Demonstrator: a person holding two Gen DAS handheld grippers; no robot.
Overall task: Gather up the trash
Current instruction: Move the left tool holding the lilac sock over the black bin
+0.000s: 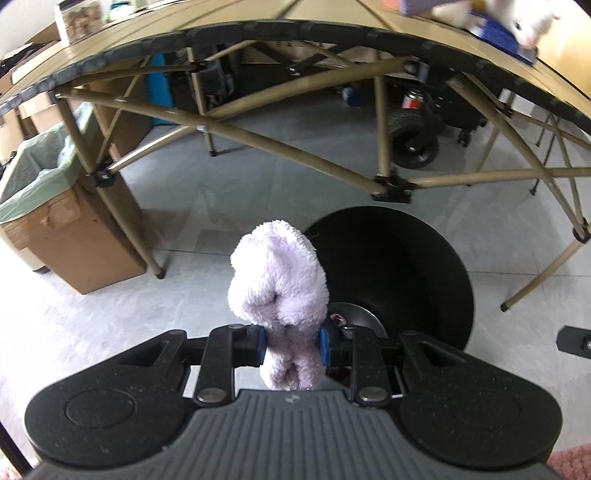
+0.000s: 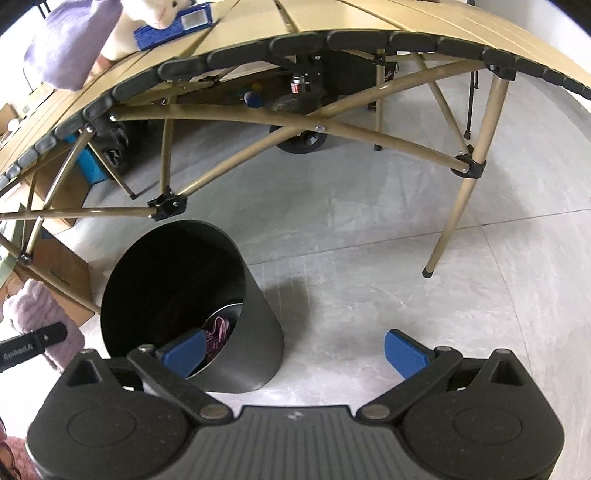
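The black bin (image 2: 192,306) stands on the pale floor (image 2: 369,266) just in front of the tan folding table (image 2: 332,18), and everything else sits w/ respect to it. The left gripper (image 1: 291,341) hangs right at the bin's near rim, its blue jaws clamped on a fluffy lilac cloth (image 1: 279,280) that sticks up between them (bunched, soft-looking). In the left wrist view that cloth hides part of the bin's mouth. The right gripper (image 2: 295,354) hovers at the bin's right side, jaws spread wide w/ nothing between them; its left pad overlaps the bin's rim in the picture, the right pad is over bare floor. Down in the bin's bottom lies a pinkish crumpled scrap (image 2: 218,332), next to sth pale and round I can't make out. Left of the bin, beyond a table leg, is a cardboard box lined w/ a green bag (image 1: 40,173). Behind the bin, up on the table, lie a blue flat thing (image 2: 173,26) and a white plush item (image 2: 147,14), both blurred. Under the table, farther back, a black wheel (image 2: 299,142).
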